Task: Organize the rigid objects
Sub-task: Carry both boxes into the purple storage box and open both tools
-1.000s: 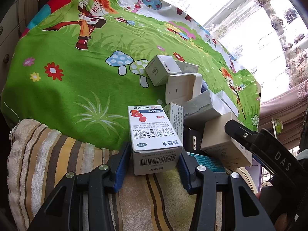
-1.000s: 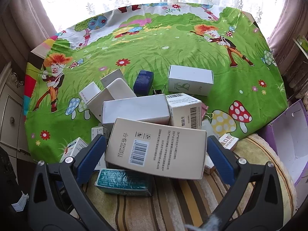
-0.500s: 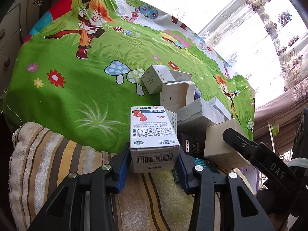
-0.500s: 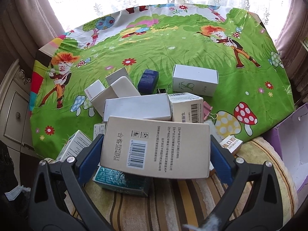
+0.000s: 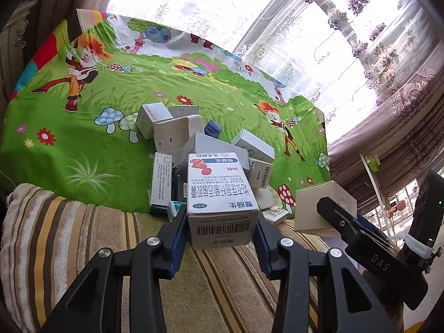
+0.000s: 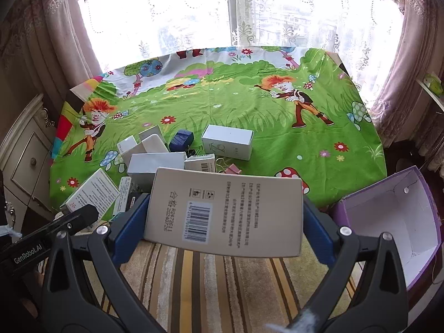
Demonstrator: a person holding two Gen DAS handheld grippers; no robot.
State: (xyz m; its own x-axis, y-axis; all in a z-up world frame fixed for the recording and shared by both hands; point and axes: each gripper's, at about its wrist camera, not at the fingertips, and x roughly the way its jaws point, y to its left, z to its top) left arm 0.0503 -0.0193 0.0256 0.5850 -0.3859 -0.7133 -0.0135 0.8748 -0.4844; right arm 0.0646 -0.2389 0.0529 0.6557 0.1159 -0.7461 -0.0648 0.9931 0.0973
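My left gripper is shut on a white medicine box with red and blue print and a barcode, held off the bed. The right gripper is shut on a wide beige box with a barcode, also lifted. In the left wrist view the beige box and the right gripper's black finger show at the right. A pile of several white boxes lies on the green cartoon sheet, with a small dark blue box and a white box behind it.
An open purple box with a white inside stands at the right, beside the bed. A striped towel covers the near edge. A cabinet stands at the left; curtains and a window lie beyond the bed.
Both grippers have risen and drawn back from the pile, each carrying its box. The left jaws closed onto the medicine box. The purple box has come into the right wrist view.
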